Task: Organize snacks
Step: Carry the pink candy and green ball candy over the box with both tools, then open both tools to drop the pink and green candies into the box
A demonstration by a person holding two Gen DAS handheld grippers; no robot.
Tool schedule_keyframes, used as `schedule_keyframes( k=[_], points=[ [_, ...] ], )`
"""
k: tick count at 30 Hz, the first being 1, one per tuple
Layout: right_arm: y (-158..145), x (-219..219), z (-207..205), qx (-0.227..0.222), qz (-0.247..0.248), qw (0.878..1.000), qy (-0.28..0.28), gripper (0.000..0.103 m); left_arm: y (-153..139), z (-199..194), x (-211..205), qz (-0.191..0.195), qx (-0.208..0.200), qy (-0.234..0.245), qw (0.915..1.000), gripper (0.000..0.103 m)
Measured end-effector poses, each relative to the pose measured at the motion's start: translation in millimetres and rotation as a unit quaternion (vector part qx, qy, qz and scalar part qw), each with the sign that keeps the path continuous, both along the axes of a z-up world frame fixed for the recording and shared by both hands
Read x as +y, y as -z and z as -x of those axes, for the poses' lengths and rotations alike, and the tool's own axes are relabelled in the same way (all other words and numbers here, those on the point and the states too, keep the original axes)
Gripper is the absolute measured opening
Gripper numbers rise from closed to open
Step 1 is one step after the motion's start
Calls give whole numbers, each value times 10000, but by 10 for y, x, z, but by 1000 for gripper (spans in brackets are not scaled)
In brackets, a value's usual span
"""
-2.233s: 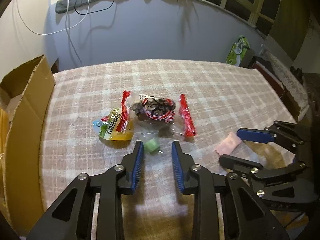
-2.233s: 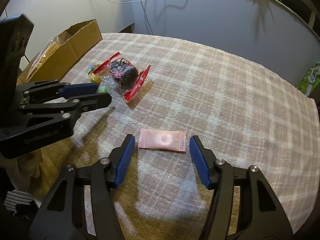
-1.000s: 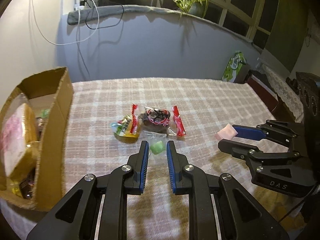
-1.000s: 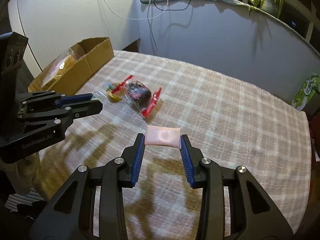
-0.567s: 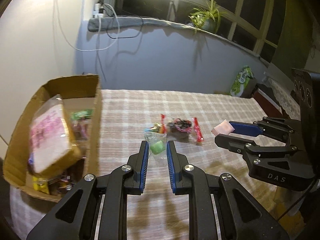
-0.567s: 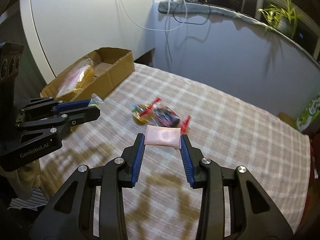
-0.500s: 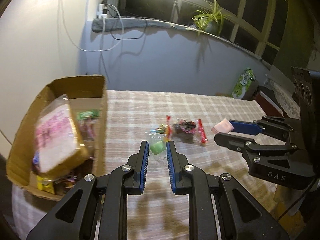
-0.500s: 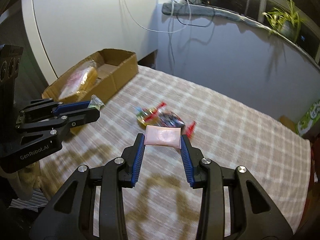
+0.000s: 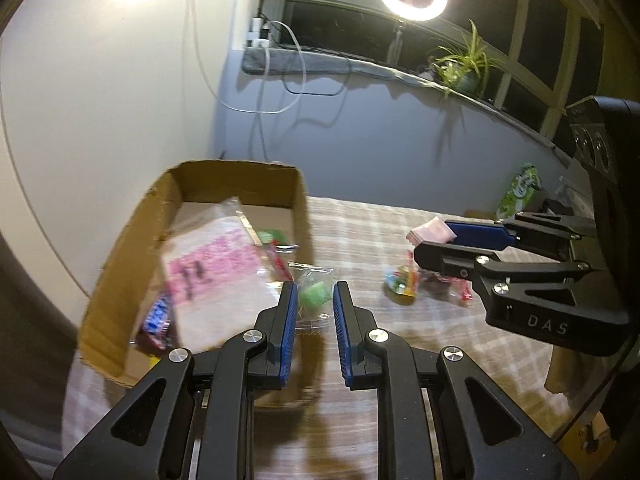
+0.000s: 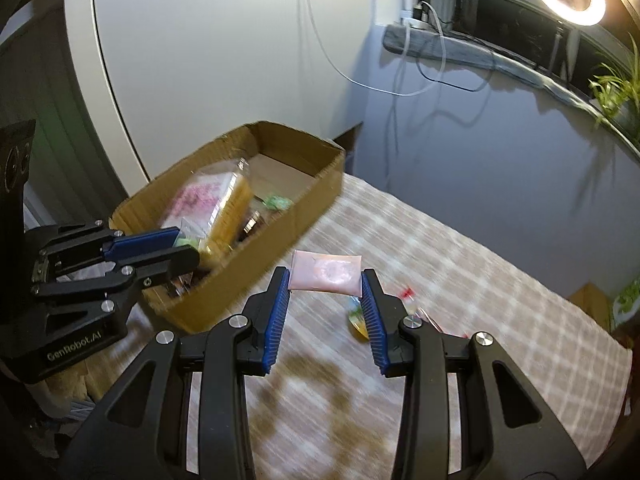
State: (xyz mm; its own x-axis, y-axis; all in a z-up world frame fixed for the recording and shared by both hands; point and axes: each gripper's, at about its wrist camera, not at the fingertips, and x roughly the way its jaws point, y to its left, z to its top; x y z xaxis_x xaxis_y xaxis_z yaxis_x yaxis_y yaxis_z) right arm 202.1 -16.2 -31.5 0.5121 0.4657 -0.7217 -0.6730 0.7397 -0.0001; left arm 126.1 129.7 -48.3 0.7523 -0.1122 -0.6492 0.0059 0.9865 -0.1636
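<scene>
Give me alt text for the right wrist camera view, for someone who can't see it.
The right gripper holds a pink snack packet above a checked tablecloth. To its left, the left gripper holds a small green snack over an open cardboard box already holding snacks. A few wrapped snacks lie on the cloth behind the right fingers.

green candy (image 9: 315, 295), pink packet (image 10: 326, 272), plaid tablecloth (image 10: 460, 256)

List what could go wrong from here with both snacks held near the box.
The left gripper pinches the green candy only by its thin clear wrapper, so it may slip short of the cardboard box. The pink packet sits at the right gripper fingertips and may drop. The grippers could collide.
</scene>
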Motion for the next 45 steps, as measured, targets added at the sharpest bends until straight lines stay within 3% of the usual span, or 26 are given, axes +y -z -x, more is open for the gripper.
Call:
schedule_keyframes(
  k=[19, 33, 36, 38, 40, 41, 43, 45],
  points=[
    [87, 839, -378, 141, 35, 9989, -447, 38, 118, -60, 651, 32, 78, -601, 9982, 17],
    [175, 1061, -549, 220, 56, 9983, -529, 38, 136, -111, 763, 4, 107, -777, 9969, 18],
    [173, 1064, -554, 205, 61, 9983, -535, 46, 134, -108, 764, 14, 100, -804, 9967, 21],
    [162, 1057, -544, 159, 46, 9985, -529, 61, 129, -107, 764, 4, 88, -820, 9966, 30],
    [144, 1042, -535, 112, 5, 9986, -512, 69, 126, -105, 766, -13, 66, -859, 9963, 49],
    [137, 1037, -534, 107, -15, 9986, -514, 69, 121, -99, 767, -16, 49, -885, 9961, 52],
    [129, 1029, -539, 113, -21, 9987, -492, 69, 111, -93, 762, -8, 25, -890, 9960, 54],
    [125, 1016, -538, 109, -17, 9989, -457, 78, 100, -89, 751, -25, 10, -884, 9961, 55]
  ],
)
